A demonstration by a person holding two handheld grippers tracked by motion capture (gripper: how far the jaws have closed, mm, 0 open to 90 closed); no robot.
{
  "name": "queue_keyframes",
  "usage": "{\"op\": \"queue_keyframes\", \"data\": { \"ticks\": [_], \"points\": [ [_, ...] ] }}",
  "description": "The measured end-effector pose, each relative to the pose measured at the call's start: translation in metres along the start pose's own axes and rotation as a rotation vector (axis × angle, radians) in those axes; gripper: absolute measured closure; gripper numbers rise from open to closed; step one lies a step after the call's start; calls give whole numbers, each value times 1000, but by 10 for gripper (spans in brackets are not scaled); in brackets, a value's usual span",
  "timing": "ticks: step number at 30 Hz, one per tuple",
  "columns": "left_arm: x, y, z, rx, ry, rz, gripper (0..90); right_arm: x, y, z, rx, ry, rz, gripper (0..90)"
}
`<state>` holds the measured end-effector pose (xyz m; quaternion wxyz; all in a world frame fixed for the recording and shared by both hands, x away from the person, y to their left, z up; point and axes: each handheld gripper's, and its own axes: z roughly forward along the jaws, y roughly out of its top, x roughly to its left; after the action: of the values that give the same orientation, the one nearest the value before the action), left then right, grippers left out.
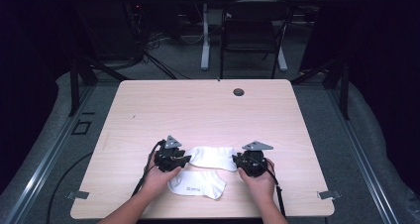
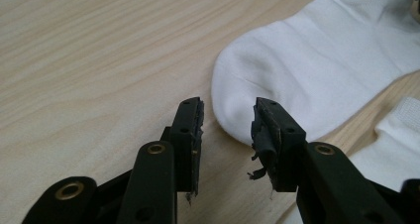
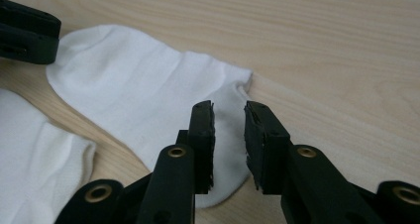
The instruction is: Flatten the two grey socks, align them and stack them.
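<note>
Two white socks lie on the wooden table (image 1: 198,110). The farther sock (image 1: 213,157) stretches flat between my two grippers. The nearer sock (image 1: 197,184) lies by the front edge with small print on it. My left gripper (image 1: 185,159) sits at the far sock's left end. In the left gripper view its jaws (image 2: 228,130) stand apart, with the rounded end of the sock (image 2: 317,60) just ahead of the tips. My right gripper (image 1: 236,160) sits at that sock's right end. Its jaws (image 3: 229,135) stand apart over the sock (image 3: 138,90), and the pads do not press on it.
A round cable hole (image 1: 238,91) marks the table's far side. A dark chair (image 1: 252,30) and a desk leg stand behind the table. The nearer sock (image 3: 34,154) lies left of my right jaws, and the other gripper (image 3: 25,33) shows at the top left.
</note>
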<state>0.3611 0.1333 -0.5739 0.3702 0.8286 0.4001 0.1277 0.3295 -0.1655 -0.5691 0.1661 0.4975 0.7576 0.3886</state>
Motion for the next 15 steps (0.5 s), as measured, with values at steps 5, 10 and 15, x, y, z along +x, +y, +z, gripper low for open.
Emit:
{"op": "queue_keyframes", "data": {
  "ticks": [5, 10, 15],
  "points": [
    [3, 3, -1, -13, 0, -14, 644, -1, 6, -4, -43, -13, -11, 655],
    [6, 6, 2, -4, 8, -24, 641, -8, 11, -4, -21, -7, 2, 588],
    [7, 11, 4, 4, 15, -20, 627, -12, 16, -2, -17, 16, 3, 568]
  ]
}}
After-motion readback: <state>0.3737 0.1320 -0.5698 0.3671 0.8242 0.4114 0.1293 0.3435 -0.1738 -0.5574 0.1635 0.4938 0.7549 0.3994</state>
